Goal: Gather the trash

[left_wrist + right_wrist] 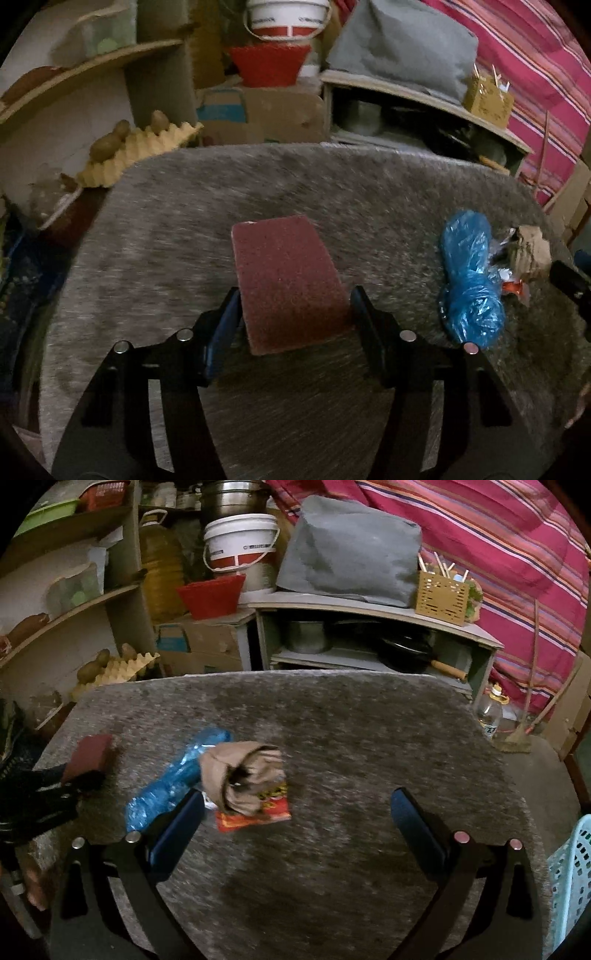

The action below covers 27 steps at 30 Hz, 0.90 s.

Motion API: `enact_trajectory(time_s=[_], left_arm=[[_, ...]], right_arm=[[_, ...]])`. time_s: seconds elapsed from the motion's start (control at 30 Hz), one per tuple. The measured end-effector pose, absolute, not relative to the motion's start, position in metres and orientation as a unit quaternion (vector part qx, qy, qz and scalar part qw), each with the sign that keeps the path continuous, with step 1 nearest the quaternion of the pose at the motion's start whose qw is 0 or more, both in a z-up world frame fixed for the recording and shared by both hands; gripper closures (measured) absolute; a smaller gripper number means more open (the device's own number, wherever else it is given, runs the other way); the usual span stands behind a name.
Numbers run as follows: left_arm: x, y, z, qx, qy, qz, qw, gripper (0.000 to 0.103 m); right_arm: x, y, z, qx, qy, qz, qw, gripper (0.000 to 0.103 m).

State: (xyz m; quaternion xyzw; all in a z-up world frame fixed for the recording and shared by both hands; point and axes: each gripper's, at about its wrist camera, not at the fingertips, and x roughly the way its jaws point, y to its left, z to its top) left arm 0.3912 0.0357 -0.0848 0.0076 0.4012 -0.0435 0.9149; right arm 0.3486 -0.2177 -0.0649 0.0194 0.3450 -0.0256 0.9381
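Now our left gripper (293, 308) has its jaws partly closed around the red-brown block (290, 280) on the grey desk (184, 206), one jaw at each side, touching or almost touching, so we can lift it. Our right gripper (297, 825) is wide open and holds nothing. Its left jaw is right next to the trash: a blue bag (173, 775), brown paper (240, 775) and a red snack wrapper (255, 814). We cannot read the wrapper's yellow writing. A light blue basket (572, 871) waits at the desk's right edge, maybe for the trash.

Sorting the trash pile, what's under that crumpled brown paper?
Under the crumpled brown paper lies a red snack wrapper, partly covered; a blue plastic bag sits beside it.
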Motion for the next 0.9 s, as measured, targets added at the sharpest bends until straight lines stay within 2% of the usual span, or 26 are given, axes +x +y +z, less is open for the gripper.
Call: enact_trajectory(time_s=[0.33, 0.37, 0.4, 0.43, 0.47, 0.5, 0.9], left_arm=[[0.358, 0.073, -0.053, -0.008, 0.375, -0.014, 0.927, 0.044], [0.356, 0.074, -0.051, -0.001, 0.372, -0.008, 0.928, 0.044], [0.354, 0.075, -0.05, 0.003, 0.37, -0.006, 0.929, 0.044], [0.352, 0.076, -0.048, 0.005, 0.367, -0.005, 0.93, 0.044], [0.351, 0.077, -0.047, 0.004, 0.367, -0.005, 0.93, 0.044], [0.35, 0.078, -0.045, 0.0, 0.367, -0.005, 0.93, 0.044], [0.324, 0.049, -0.024, 0.02, 0.342, -0.014, 0.94, 0.044]], right_arm=[[0.371, -0.192, -0.082, -0.016, 0.364, -0.019, 0.931, 0.006], [0.371, -0.191, -0.082, -0.017, 0.361, -0.015, 0.932, 0.009], [0.37, -0.192, -0.081, -0.017, 0.359, -0.01, 0.933, 0.021], [0.37, -0.192, -0.081, -0.016, 0.36, -0.006, 0.933, 0.027], [0.37, -0.193, -0.081, -0.013, 0.362, -0.001, 0.932, 0.042], [0.369, -0.195, -0.082, -0.008, 0.366, 0.008, 0.931, 0.051], [0.323, -0.232, -0.048, 0.016, 0.323, 0.005, 0.946, 0.054]])
